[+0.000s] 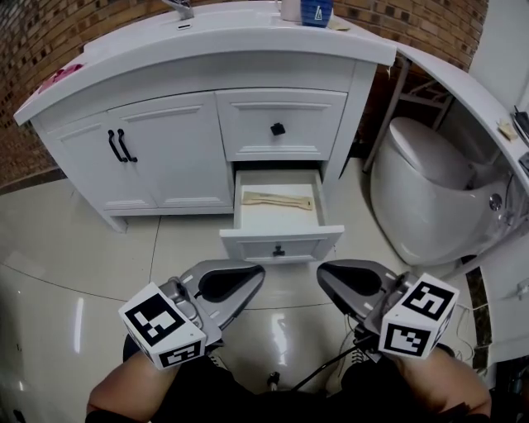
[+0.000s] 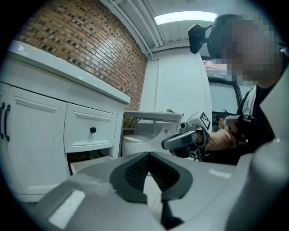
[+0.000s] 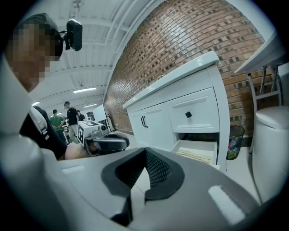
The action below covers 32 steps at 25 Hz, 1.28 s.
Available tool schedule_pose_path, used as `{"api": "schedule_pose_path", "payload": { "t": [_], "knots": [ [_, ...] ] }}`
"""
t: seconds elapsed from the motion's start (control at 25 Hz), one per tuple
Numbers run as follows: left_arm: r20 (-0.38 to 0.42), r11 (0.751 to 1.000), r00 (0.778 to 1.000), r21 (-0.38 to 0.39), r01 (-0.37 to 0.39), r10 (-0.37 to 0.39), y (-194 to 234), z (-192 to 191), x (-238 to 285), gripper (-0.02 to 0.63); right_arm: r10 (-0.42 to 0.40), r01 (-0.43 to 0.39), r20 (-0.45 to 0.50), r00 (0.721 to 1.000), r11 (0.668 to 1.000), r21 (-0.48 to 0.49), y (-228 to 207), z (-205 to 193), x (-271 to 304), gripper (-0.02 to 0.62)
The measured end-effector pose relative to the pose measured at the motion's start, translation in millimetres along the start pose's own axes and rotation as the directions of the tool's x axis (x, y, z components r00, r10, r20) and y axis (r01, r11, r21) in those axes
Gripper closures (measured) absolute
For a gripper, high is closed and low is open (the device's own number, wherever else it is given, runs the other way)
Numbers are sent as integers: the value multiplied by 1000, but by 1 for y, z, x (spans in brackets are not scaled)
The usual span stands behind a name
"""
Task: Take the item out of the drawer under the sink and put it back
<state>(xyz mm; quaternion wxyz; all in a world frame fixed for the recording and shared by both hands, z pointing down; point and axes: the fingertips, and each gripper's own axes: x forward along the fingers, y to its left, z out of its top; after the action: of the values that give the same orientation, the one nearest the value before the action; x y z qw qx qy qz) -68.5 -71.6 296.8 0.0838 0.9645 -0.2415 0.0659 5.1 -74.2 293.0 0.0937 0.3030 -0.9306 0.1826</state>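
The lower drawer (image 1: 281, 241) of the white sink cabinet stands pulled out. A flat beige wooden item (image 1: 278, 201) lies on its bottom, and it also shows in the right gripper view as the item (image 3: 196, 155). My left gripper (image 1: 252, 277) hovers over the floor just in front of the drawer, to its left, shut with nothing in it. My right gripper (image 1: 329, 277) hovers beside it on the right, also shut and empty. Each gripper view shows its own jaws closed, left gripper (image 2: 149, 155) and right gripper (image 3: 145, 151), with the other gripper across from it.
Above the open drawer is a closed drawer with a black knob (image 1: 278, 129). Two cabinet doors (image 1: 124, 149) are to the left. A white toilet (image 1: 430, 190) stands to the right, and a waste bin (image 3: 235, 140) sits behind it. A blue cup (image 1: 316, 11) is on the counter.
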Motion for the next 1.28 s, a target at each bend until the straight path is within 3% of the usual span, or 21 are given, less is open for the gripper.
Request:
{"api": "schedule_pose_path", "payload": {
  "t": [0.24,0.6,1.28],
  "knots": [
    [9,1000,1000,12,-12,12,8,-1,1,601,-7,7,2,1000,1000,-28,-3,-3,10,592],
    [4,999,1000,14,-31,30,15,-1,5,601,-14,14,-42,999,1000,3,-13,-23,6,592],
    [-12,999,999,19,-42,42,15,-4,8,601,-11,11,-16,1000,1000,0,-14,-15,0,592]
  ]
}}
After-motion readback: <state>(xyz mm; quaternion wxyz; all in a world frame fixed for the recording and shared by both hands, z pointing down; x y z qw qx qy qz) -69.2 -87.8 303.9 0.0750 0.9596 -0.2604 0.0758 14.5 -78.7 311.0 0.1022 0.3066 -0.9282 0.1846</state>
